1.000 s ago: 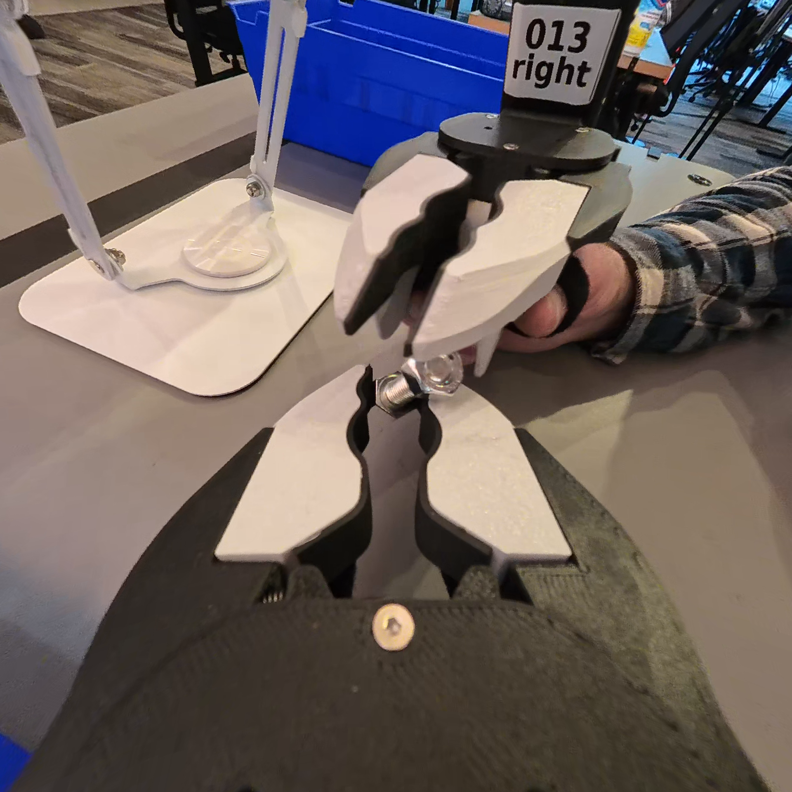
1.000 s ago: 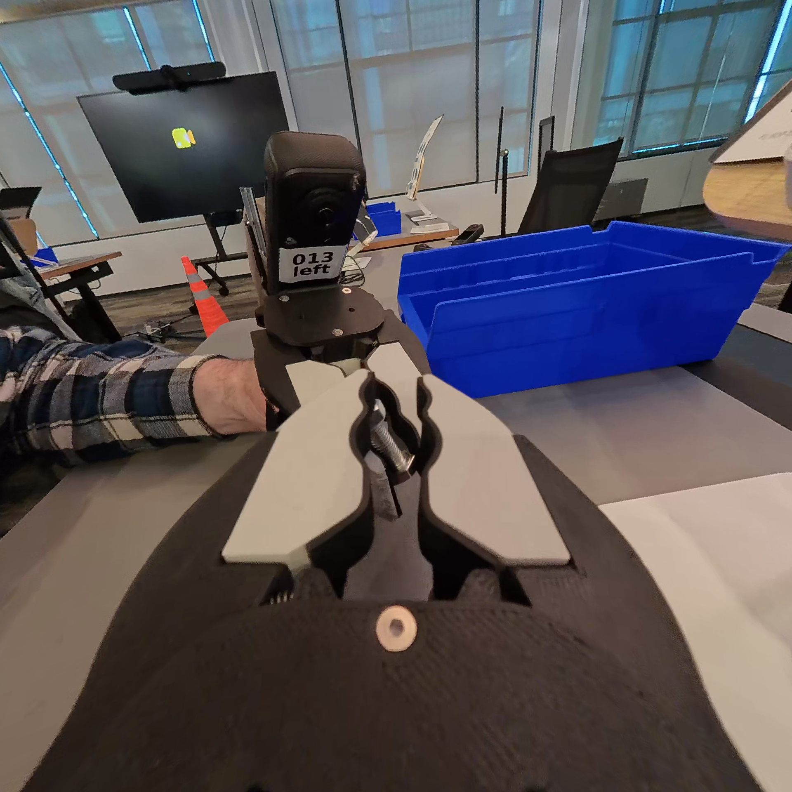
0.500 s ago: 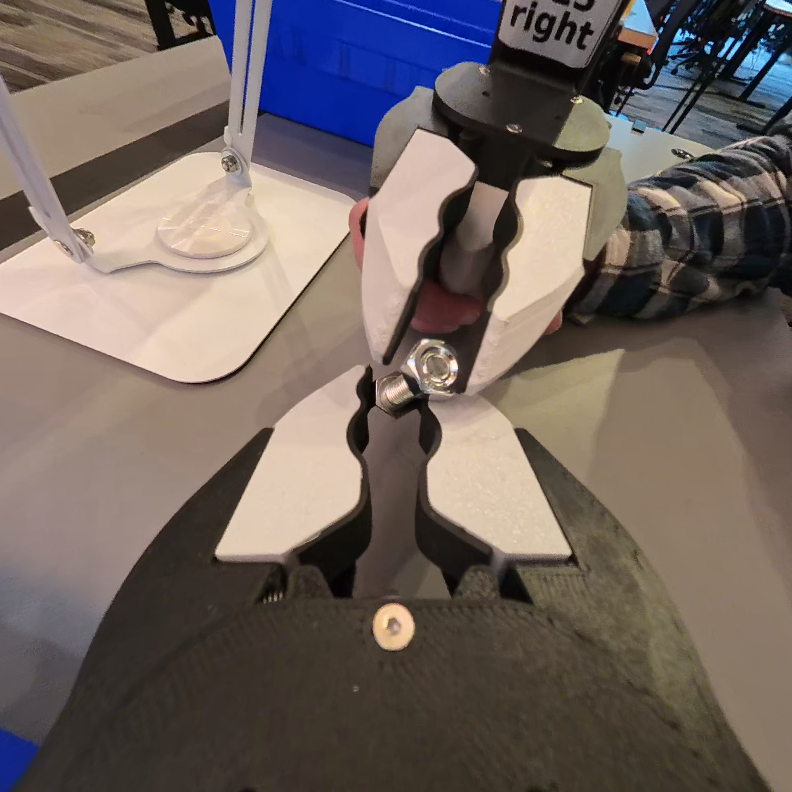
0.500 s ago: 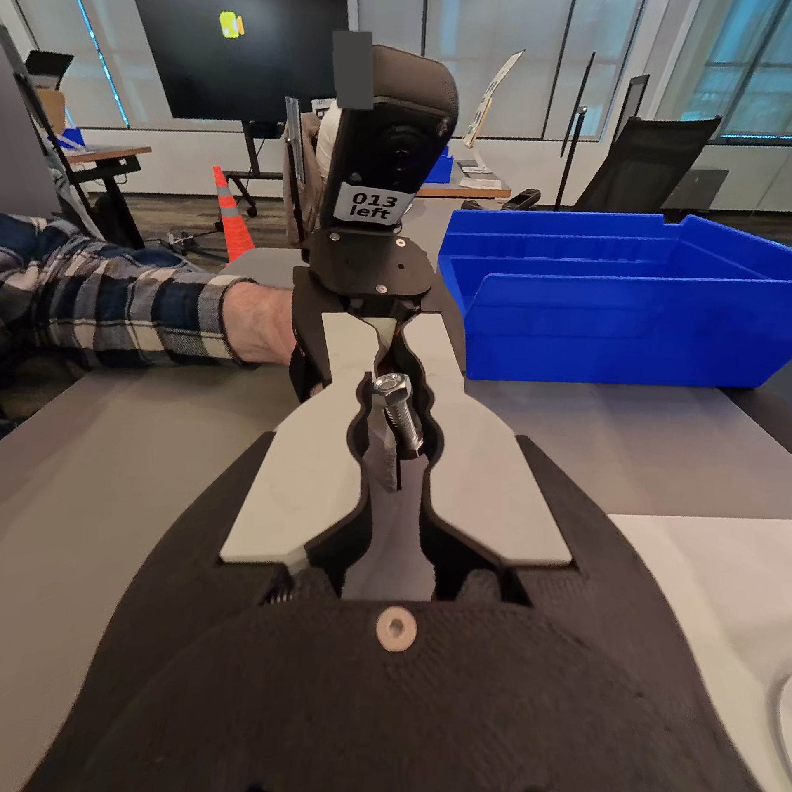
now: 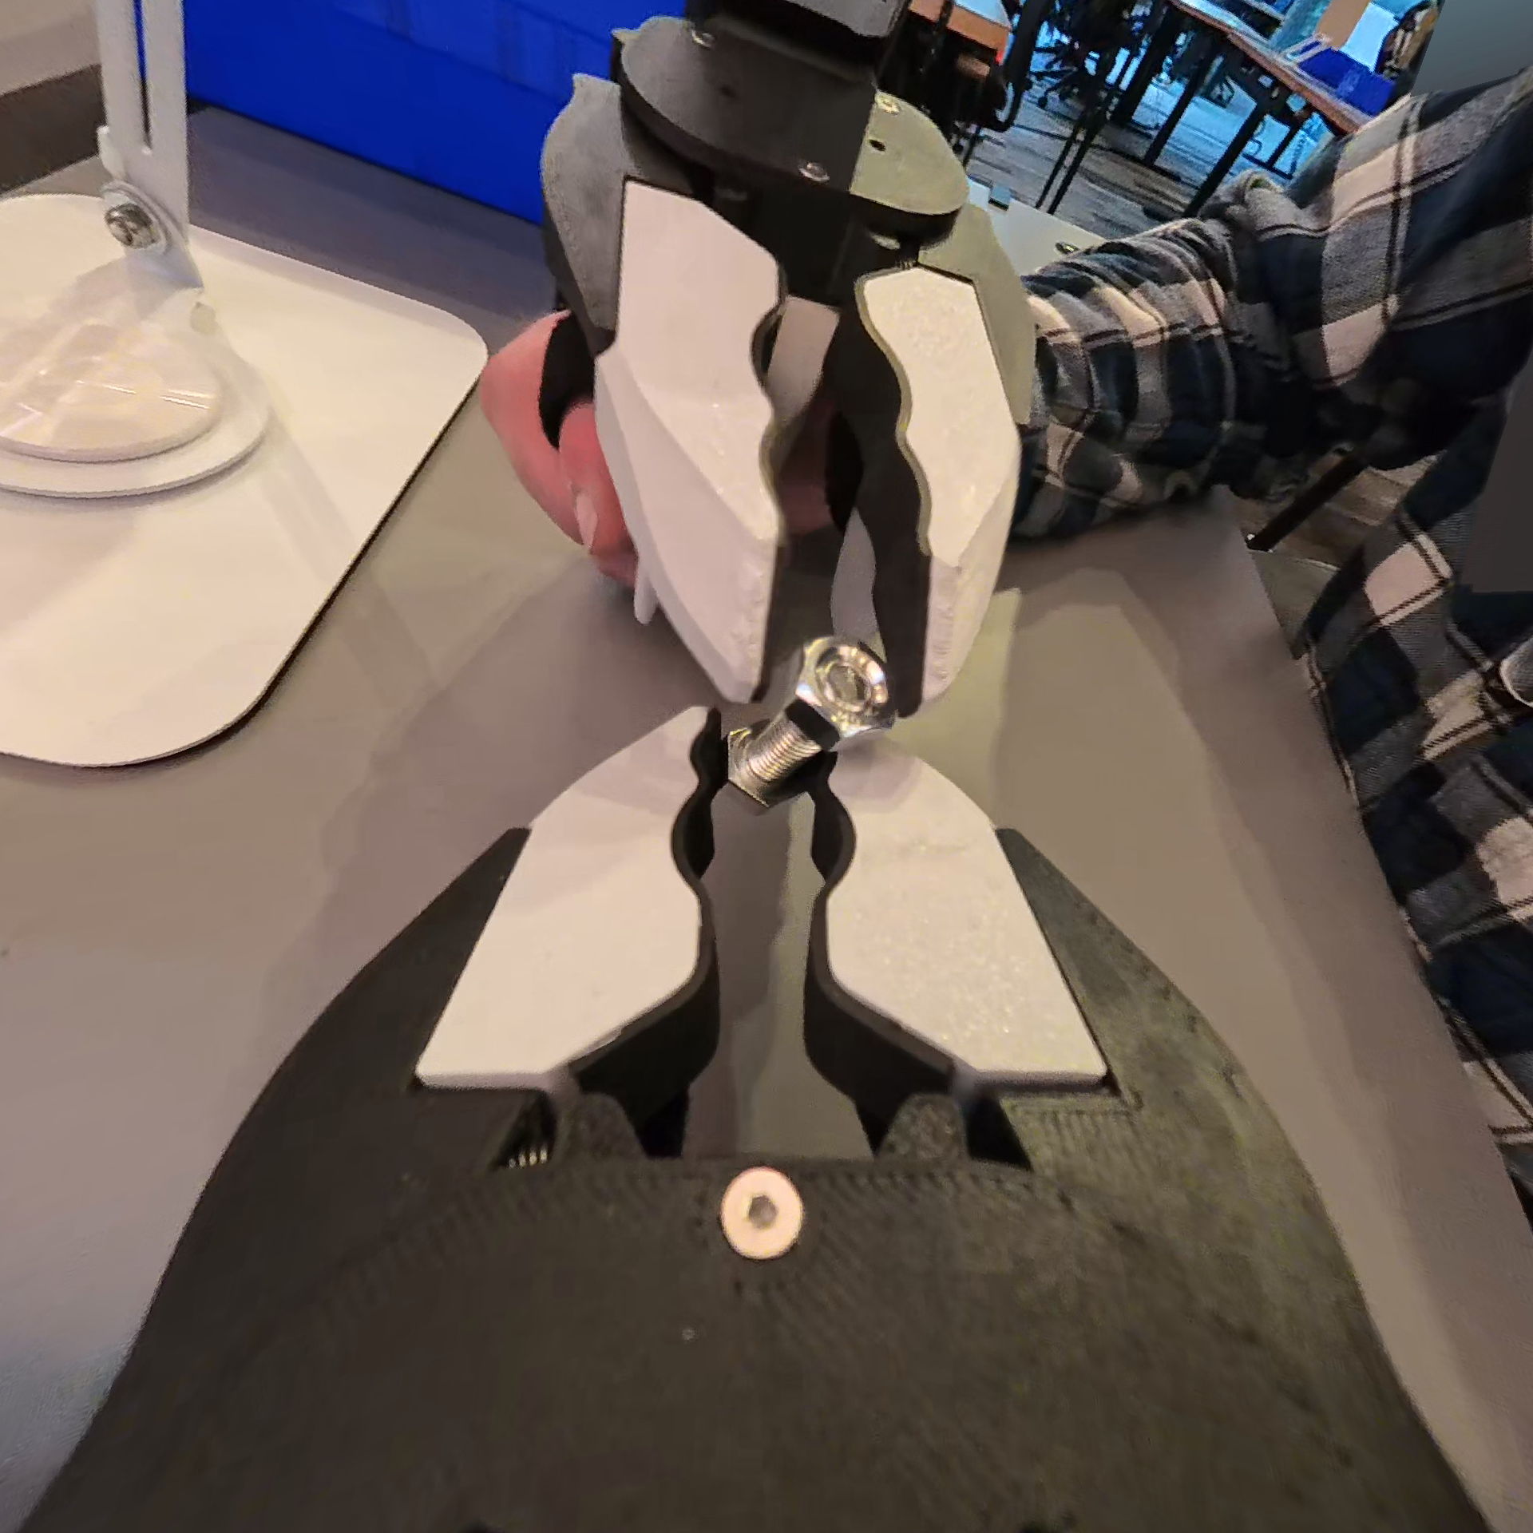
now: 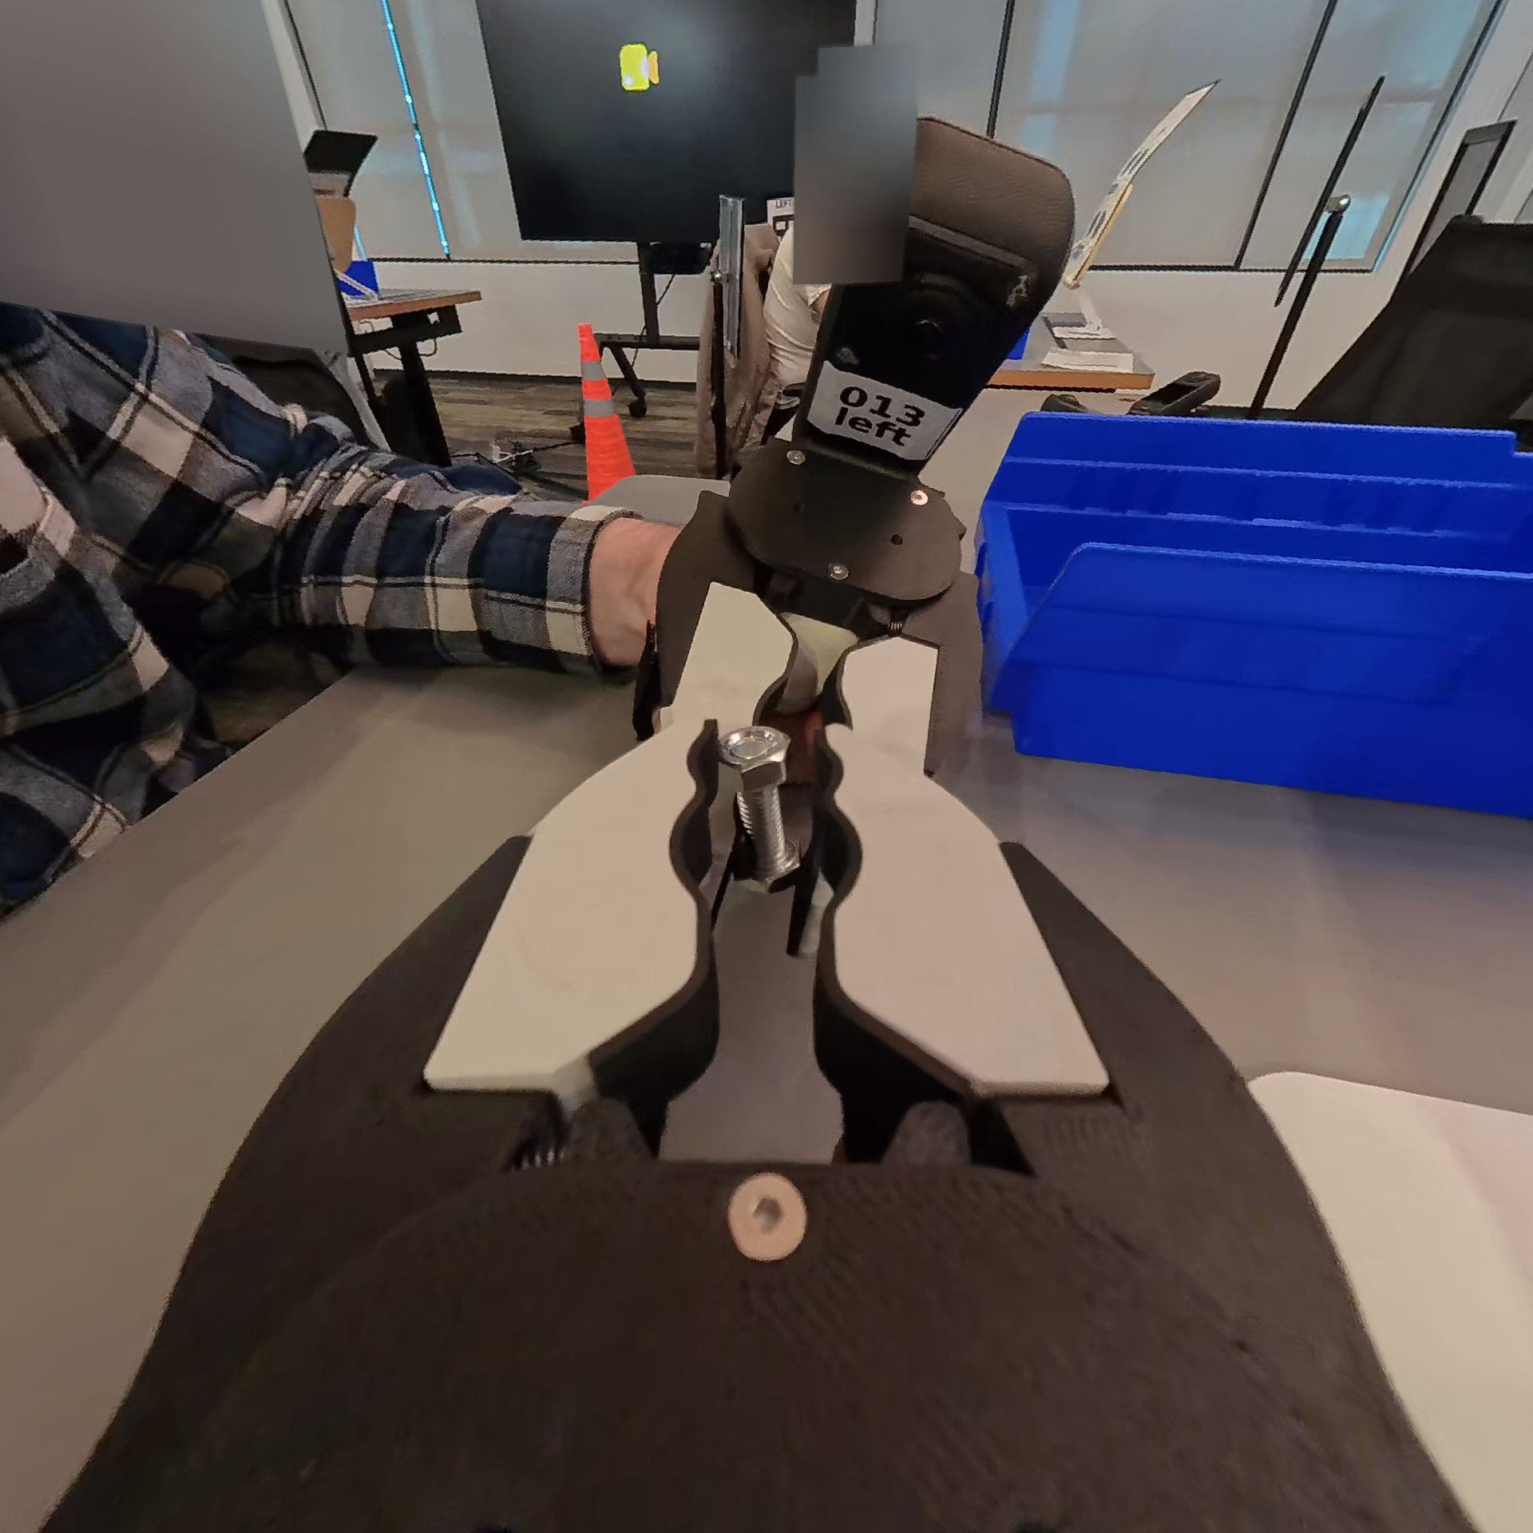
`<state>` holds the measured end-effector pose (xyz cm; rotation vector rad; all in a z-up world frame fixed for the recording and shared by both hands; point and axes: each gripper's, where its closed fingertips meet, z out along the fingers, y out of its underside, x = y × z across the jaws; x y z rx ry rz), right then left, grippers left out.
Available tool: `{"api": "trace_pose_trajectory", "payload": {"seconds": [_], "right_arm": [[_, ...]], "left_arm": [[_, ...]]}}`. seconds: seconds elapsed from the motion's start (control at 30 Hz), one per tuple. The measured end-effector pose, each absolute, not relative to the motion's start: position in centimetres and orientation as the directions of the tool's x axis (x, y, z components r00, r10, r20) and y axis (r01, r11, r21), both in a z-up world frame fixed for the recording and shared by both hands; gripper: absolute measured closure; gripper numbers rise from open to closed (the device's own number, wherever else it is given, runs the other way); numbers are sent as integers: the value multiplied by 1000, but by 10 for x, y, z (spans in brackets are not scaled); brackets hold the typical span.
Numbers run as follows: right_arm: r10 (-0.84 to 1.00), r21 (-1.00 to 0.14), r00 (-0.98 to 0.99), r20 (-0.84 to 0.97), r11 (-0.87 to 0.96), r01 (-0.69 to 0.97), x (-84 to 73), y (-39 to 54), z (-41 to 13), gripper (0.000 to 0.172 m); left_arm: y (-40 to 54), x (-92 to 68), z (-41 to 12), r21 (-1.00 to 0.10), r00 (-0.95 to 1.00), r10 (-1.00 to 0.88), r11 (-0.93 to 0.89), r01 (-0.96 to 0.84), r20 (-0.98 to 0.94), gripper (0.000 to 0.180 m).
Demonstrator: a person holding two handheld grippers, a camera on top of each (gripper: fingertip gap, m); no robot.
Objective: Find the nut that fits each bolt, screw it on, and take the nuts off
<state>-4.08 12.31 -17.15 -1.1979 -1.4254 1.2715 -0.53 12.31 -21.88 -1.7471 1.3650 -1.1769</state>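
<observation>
Claw on your left (image 5: 763, 763) is clamped on the nut (image 5: 747, 780), pads pressing both flats. The bolt (image 5: 776, 742) is threaded into the nut and pokes out toward your right claw (image 6: 767, 738). That one only straddles the bolt head, with a gap on one side, so it's not gripping. All of it is above the grey table (image 5: 249, 912). Blue bin (image 6: 1244, 664) sits behind.

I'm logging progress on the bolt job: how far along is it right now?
Done: a nut sits on the threaded end of a bolt, with bare thread showing up to the head. In hand: the left gripper clamps the nut, and the bolt head stands between the right gripper's fingers with a gap on one side. Left: more turning. No other bolts or nuts are in view.
</observation>
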Motion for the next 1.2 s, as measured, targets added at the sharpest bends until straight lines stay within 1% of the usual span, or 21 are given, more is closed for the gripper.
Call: {"api": "trace_pose_trajectory", "payload": {"seconds": [0.13, 0.37, 0.47, 0.63, 0.8, 1.0, 1.2], "right_arm": [[978, -992, -211, -10, 16, 124, -40, 118, -173, 148], [963, -989, -268, -30, 11, 148, -40, 109, -176, 153], [963, -988, -265, -39, 2, 156, -40, 110, -177, 148], [966, -981, -258, -16, 35, 191, -43, 108, -183, 153], [964, -984, -266, -29, 20, 178, -42, 108, -180, 151], [968, -984, -251, -28, 18, 178, -42, 109, -180, 154], [971, -990, -226, -75, -46, 131, -40, 118, -172, 154]], "left_arm": [[116, -4, -220, -865, 34, -960, -267, -425, 279, 162], [109, -4, -223, -855, 0, -957, -261, -449, 292, 162], [109, -4, -222, -858, -3, -958, -257, -445, 288, 162], [109, -4, -221, -860, -6, -957, -259, -439, 291, 162], [109, -4, -221, -861, -8, -955, -264, -434, 297, 162], [111, -4, -221, -859, 3, -954, -272, -434, 300, 162], [113, -4, -215, -875, 2, -952, -282, -394, 305, 162]]}}
